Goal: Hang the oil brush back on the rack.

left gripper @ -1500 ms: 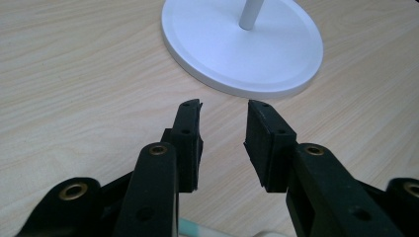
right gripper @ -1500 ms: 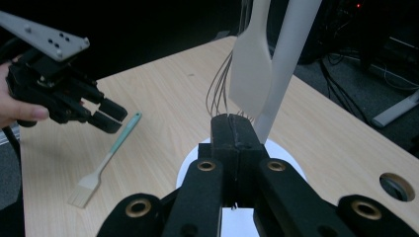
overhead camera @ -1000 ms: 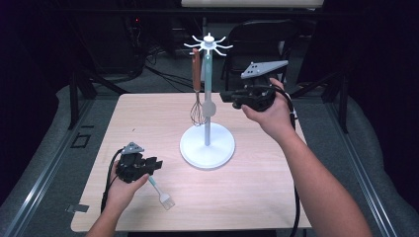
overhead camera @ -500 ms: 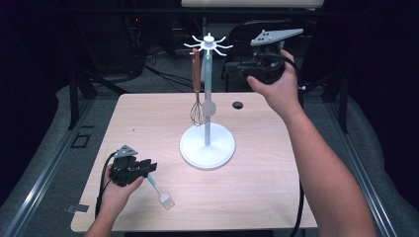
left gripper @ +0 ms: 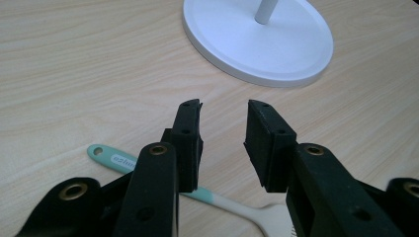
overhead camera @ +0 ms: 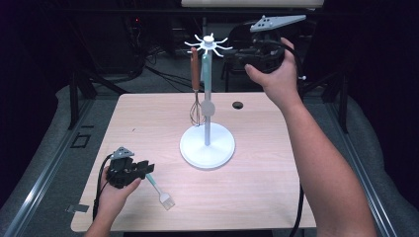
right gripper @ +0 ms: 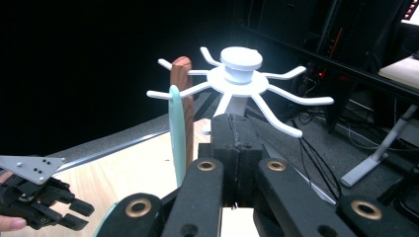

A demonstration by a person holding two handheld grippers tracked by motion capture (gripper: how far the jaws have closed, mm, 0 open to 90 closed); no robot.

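My right gripper (overhead camera: 236,58) has lifted from beside the rack's pole to the hooks (right gripper: 276,98) just ahead of its jaws, which are clenched on nothing. A whisk (overhead camera: 196,94) and a mint utensil (right gripper: 176,128) already hang there. My left gripper (left gripper: 225,111) hovers low with its jaws parted and empty. The brush (left gripper: 113,160) lies on the table under its left jaw, so I judge it's next to hang.

On the desk (overhead camera: 148,118) stands a white rack (overhead camera: 207,143) with a brown-handled whisk (overhead camera: 196,94) hanging from it. The right tongs (overhead camera: 236,60) are held up beside the rack's top hooks. The left tongs (overhead camera: 148,169) rest low, just beside a teal-handled brush (overhead camera: 160,191) lying flat.
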